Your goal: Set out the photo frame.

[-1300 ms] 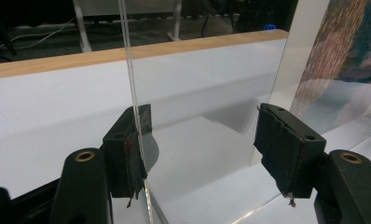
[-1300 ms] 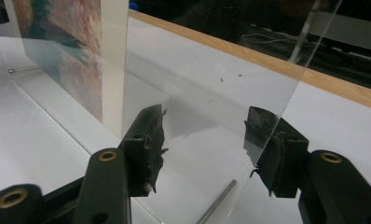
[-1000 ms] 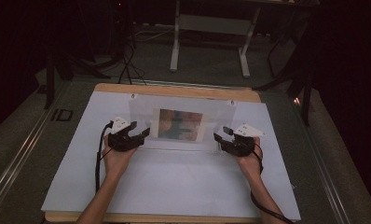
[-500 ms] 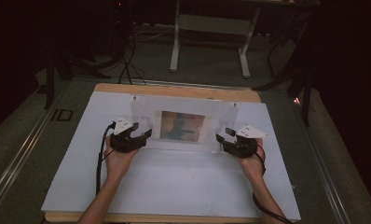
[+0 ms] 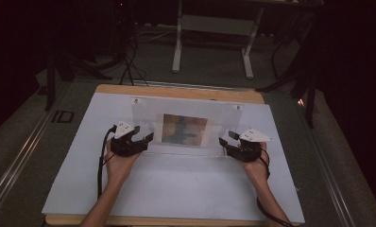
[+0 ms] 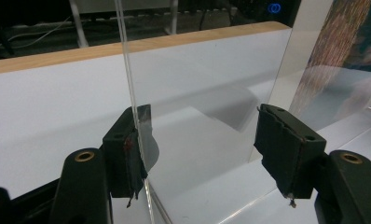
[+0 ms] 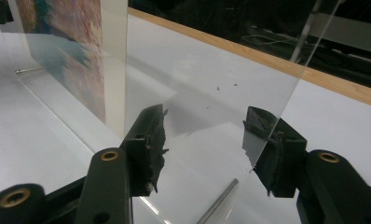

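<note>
- A dark room surrounds a white table (image 5: 176, 189) with a wooden far edge.
- A clear frame (image 5: 186, 127) holding a colourful picture (image 5: 184, 129) stands tilted at the table's middle.
- The left gripper (image 5: 146, 139) gapes wide at the frame's left edge, one jaw touching the pane.
- The right gripper (image 5: 222, 142) gapes wide at its right edge, gripping nothing.
</note>
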The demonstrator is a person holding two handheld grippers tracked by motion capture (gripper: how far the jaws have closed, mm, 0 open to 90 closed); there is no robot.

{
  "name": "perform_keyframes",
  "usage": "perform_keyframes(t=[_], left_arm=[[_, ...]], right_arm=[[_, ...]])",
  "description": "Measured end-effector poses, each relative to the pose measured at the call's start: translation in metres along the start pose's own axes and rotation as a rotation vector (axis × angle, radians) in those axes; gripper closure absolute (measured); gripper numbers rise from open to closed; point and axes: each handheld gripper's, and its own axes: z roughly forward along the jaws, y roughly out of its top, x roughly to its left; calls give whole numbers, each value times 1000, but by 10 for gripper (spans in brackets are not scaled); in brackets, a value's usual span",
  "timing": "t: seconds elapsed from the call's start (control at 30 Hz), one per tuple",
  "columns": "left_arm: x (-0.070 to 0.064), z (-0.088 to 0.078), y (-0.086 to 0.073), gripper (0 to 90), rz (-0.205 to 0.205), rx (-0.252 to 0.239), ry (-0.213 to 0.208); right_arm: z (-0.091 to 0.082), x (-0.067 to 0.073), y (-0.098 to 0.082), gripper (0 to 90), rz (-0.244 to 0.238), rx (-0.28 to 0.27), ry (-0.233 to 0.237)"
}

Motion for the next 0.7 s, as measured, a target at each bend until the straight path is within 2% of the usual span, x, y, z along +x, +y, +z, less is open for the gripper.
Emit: perform_keyframes(t=[0.27, 0.47, 0.7], left_arm=[[2, 3, -3, 361, 4, -28, -4], [6, 4, -5, 351, 12, -38, -40], [7, 4, -6, 341, 14, -19, -51]], right_arm=[[3, -3, -1, 466, 13, -6, 9], [4, -7, -2, 462, 16, -5, 46], [3, -10, -4, 446, 27, 10, 72]])
